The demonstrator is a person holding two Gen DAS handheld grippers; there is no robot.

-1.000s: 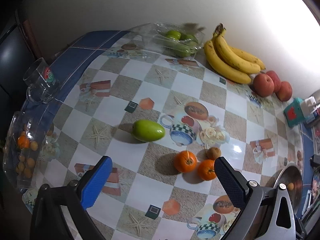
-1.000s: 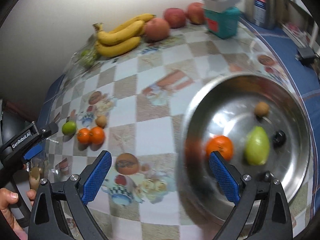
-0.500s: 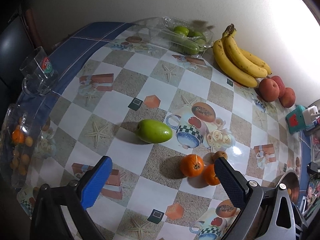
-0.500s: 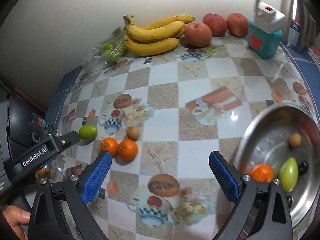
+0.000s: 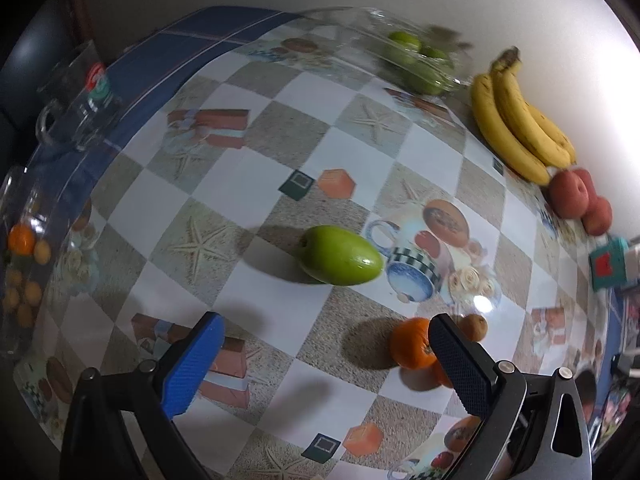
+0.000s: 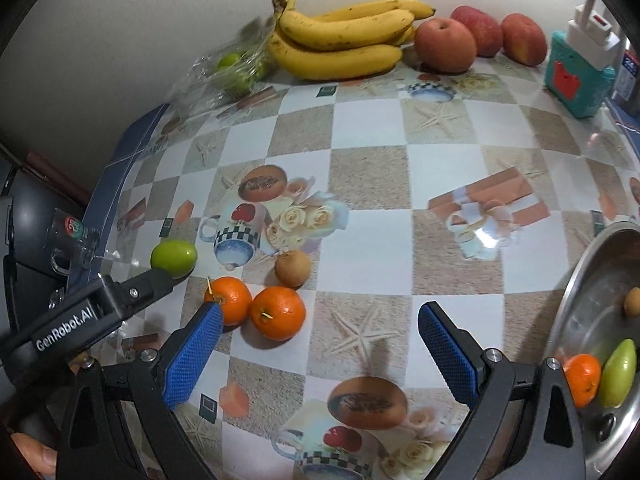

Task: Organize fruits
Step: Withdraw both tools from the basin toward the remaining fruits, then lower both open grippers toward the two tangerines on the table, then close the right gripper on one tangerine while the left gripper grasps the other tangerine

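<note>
A green oval fruit [image 5: 340, 255] lies on the patterned tablecloth, just ahead of my open, empty left gripper [image 5: 326, 362]; it also shows in the right wrist view [image 6: 174, 258]. Two oranges [image 6: 278, 312] and a small brown fruit [image 6: 293, 268] lie together ahead and left of my open, empty right gripper [image 6: 320, 356]. A steel bowl [image 6: 580, 320] at the right holds an orange [image 6: 583, 374], a green fruit [image 6: 618, 372] and a small brown fruit [image 6: 633, 301].
Bananas [image 6: 340, 40] and three red apples [image 6: 444, 44] lie along the back wall. A clear pack of green fruits [image 5: 416, 62] sits beside them. A teal box [image 6: 576, 76] stands at the right. A glass mug [image 5: 76, 104] and a clear container of small oranges [image 5: 24, 264] are at the left edge.
My left gripper moved closer to the green fruit. My right gripper swung left away from the steel bowl, and the oranges now lie just ahead of it.
</note>
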